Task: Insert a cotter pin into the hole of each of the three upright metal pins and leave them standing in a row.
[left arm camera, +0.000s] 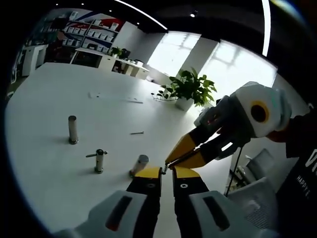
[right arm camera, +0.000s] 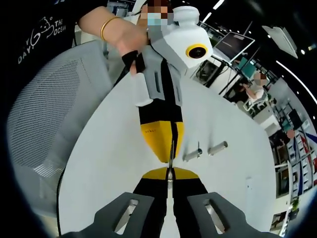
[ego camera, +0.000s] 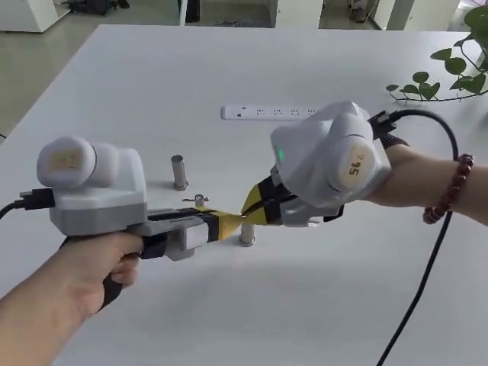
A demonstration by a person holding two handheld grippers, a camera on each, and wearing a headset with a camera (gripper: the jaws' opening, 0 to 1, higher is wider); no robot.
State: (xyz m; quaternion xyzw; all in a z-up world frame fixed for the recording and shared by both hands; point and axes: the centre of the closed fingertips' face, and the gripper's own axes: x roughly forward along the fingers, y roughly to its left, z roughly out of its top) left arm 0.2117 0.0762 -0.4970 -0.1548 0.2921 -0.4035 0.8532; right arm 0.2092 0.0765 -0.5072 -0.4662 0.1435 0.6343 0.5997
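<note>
Head view | left tongs (ego camera: 235, 219), right tongs (ego camera: 248, 209) closed, tip-to-tip | cotter pin (right arm camera: 171, 161) between

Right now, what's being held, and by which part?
A thin cotter pin, seemingly pinched at both ends: one end in the right gripper, the other in the left gripper.

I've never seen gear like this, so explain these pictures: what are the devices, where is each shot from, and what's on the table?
A person holds two grippers, each with two yellow-tipped jaws. The head view comes from their headset; each round view comes from a camera on one gripper. The left gripper and right gripper meet tip to tip above a white table. The right gripper pinches a cotter pin. Three metal pins are there: far pin, middle pin, already fitted with one, and near pin.
</note>
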